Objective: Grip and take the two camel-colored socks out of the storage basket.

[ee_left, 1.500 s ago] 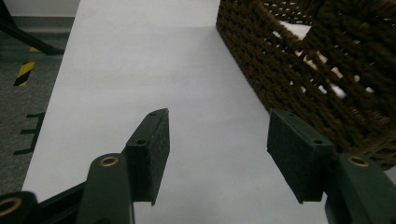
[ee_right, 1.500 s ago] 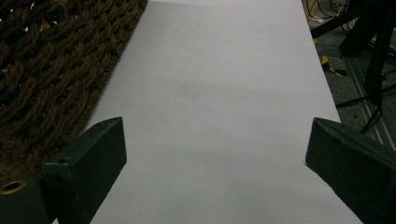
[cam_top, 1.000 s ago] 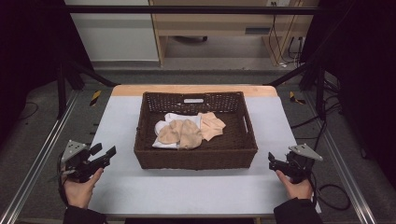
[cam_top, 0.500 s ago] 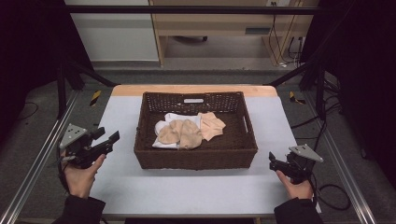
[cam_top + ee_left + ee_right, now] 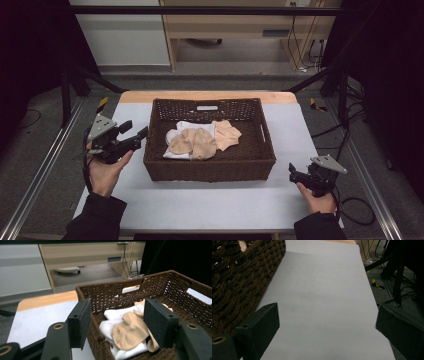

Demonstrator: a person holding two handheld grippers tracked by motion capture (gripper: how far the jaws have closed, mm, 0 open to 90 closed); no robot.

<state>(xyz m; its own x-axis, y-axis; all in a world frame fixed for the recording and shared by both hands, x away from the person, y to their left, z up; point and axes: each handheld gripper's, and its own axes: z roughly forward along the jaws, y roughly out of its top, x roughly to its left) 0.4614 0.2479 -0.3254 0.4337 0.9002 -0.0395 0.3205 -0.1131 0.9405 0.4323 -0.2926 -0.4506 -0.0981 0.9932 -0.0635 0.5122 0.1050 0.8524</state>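
In the high view a dark wicker basket [image 5: 209, 167] stands at the centre of the frame on a pale table [image 5: 210, 205], and inside it lies a small heap of socks: beige socks [image 5: 192, 142] on top, spreading toward the right of the basket floor, with white socks [image 5: 176, 131] showing beneath them at the left. The left gripper [image 5: 136, 135] sits at the left of the frame, raised above the table and just beside the basket's left wall, its jaws spread apart and pointing toward the rim. In the left gripper view the left gripper [image 5: 117, 322] frames that same heap between its two black pads, the left pad outside the basket's near corner and the right pad over the inside, with the beige socks [image 5: 130, 331] and white socks [image 5: 113, 315] low in the middle of the frame; nothing is held. The right gripper [image 5: 294, 175] is at the lower right of the high view, near the table's right edge and well apart from the socks. In the right gripper view the right gripper [image 5: 327, 326] has its jaws wide apart over bare table, the basket [image 5: 239, 280] wall filling the upper left.
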